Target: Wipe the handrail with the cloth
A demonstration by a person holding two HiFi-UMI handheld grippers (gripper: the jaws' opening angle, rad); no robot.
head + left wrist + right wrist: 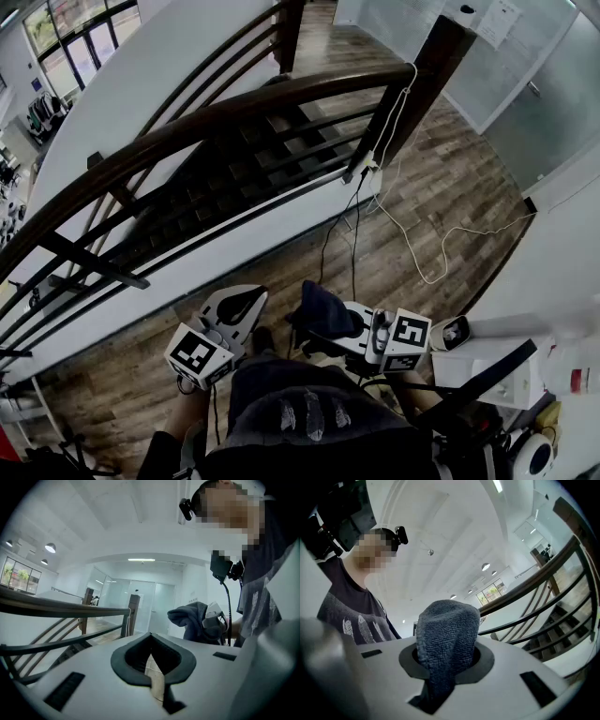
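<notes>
- Handrail (234, 108): dark wood, curving from lower left up to a dark post (412, 89) at upper right. Dark rails run below it, and stair treads (234, 178) lie behind.
- Cloth (323, 312): dark grey terry, bunched. It is clamped in the right gripper (328, 328), held low near the person's body and well apart from the handrail, not touching it.
- Right gripper view: the jaws are closed on the cloth (445, 639). A rounded wad stands up out of the black pad opening and a tail hangs through the slot below. The handrail (543, 569) is at the right of that view, off the cloth.
- Left gripper (242, 307): held beside the right one, also short of the rail. In its own view the jaws (152, 660) are together with only a thin slit between the pads. Nothing is held, and wood floor shows through.
- Left gripper view also takes in the cloth (192, 618) on the other gripper.
- White cable (412, 239) hangs from the post and trails over the wood floor (441, 178).
- Lower right of head view: white items, not identifiable, contents not readable.
</notes>
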